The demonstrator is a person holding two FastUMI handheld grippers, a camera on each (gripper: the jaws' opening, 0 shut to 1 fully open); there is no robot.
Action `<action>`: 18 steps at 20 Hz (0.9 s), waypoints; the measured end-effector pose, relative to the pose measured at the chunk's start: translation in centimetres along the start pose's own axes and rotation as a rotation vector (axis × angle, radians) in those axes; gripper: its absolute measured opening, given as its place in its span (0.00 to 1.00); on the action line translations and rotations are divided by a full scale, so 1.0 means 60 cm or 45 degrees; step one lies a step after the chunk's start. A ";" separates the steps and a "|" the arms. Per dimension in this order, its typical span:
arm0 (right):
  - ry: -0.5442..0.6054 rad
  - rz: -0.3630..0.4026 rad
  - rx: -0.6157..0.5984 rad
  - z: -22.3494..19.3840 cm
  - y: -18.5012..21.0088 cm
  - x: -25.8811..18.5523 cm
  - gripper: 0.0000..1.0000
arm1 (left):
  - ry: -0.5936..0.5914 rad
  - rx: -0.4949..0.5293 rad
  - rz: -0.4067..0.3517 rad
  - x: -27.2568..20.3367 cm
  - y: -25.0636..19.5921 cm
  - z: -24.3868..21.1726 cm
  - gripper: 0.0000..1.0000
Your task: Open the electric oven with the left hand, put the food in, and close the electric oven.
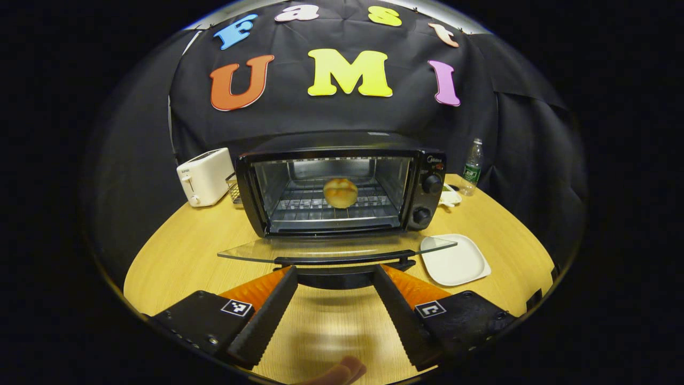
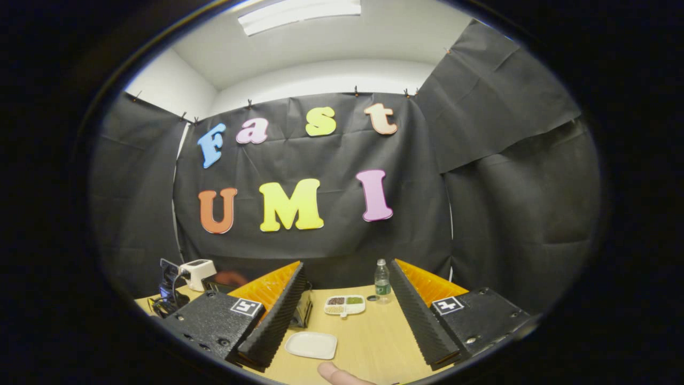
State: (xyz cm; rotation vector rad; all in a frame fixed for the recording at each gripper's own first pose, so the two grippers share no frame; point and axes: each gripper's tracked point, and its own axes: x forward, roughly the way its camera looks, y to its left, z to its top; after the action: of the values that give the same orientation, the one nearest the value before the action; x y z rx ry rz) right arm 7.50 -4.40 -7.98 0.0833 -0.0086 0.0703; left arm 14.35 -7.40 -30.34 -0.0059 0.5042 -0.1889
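Our left gripper is spread wide right at the door handle, gripping nothing. The right gripper is wide open and empty too, up over the table. One plate sits near the table's right edge. One oven, door flat open, one bun on its rack. Behind: one toaster, one bottle.
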 end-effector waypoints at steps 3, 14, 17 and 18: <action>0.006 -0.009 0.006 -0.004 -0.006 0.000 0.94 | -0.047 -0.034 -0.014 0.003 0.006 0.035 0.96; 0.011 -0.024 -0.017 0.001 -0.007 -0.015 0.94 | -0.237 0.009 0.048 0.041 0.032 0.158 0.98; 0.012 -0.024 -0.028 0.003 -0.004 -0.028 0.94 | -0.304 -0.011 0.061 0.036 0.041 0.195 0.98; 0.015 -0.024 -0.032 0.004 -0.005 -0.033 0.94 | -0.319 -0.014 0.068 0.030 0.046 0.203 0.98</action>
State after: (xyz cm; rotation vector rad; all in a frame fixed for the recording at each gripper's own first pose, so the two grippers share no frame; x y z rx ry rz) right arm 5.53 -4.83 -7.80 0.0582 0.0028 0.0518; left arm 22.24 -5.54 -20.70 -0.0263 0.2550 -0.1308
